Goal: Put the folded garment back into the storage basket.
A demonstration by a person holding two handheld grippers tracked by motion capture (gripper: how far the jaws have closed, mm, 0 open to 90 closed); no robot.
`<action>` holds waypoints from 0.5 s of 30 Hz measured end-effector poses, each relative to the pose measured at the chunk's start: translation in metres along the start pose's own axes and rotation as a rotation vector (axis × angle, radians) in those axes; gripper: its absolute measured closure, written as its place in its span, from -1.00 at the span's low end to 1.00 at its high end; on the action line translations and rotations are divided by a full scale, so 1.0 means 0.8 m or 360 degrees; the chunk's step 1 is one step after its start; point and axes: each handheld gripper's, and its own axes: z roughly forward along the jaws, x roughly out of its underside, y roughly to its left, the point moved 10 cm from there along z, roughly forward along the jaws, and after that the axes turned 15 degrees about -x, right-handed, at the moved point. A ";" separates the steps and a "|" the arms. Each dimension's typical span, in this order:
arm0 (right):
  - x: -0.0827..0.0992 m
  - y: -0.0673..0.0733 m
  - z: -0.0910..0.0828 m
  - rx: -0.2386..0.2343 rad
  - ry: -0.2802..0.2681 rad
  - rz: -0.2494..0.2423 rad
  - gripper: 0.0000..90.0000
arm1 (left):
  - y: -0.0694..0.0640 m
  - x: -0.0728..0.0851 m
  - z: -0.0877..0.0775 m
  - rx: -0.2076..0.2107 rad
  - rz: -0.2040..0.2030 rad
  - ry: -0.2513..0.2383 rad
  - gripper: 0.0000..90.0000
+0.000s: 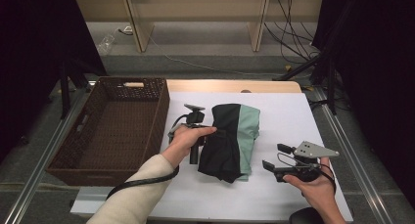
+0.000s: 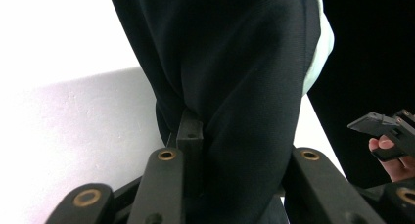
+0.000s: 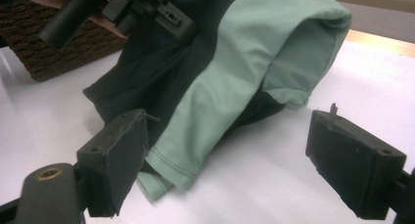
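The left tongs (image 1: 214, 131) gripped the black-and-green garment (image 1: 230, 141) at its left edge, while the right tongs (image 1: 274, 158) stood open just to its right.

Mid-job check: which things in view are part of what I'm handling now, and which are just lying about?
In the job:
- black and green garment, bunched on the white table
- left gripper, shut on the garment's black part
- right gripper, open, beside the garment
- brown wicker basket, probably where it goes

Lying about:
- cables on the floor
- wooden shelf legs behind the table
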 end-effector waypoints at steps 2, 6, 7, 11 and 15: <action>0.000 0.000 0.000 0.0000 -0.0006 0.0000 -0.63 | -0.001 -0.001 -0.002 -0.0005 0.0005 0.0004 0.53; 0.000 0.000 0.000 0.0004 -0.0003 0.0002 -0.63 | -0.001 -0.003 -0.007 -0.0014 0.0005 0.0007 0.53; 0.000 0.000 0.000 0.0004 -0.0003 0.0002 -0.63 | -0.001 -0.003 -0.007 -0.0014 0.0005 0.0007 0.53; 0.000 -0.001 -0.001 0.0007 -0.0003 0.0003 -0.63 | 0.000 -0.006 -0.013 -0.0052 0.0041 -0.0001 0.53; 0.000 -0.001 0.000 0.0005 -0.0003 0.0003 -0.63 | -0.001 -0.007 -0.018 -0.0039 0.0023 0.0013 0.53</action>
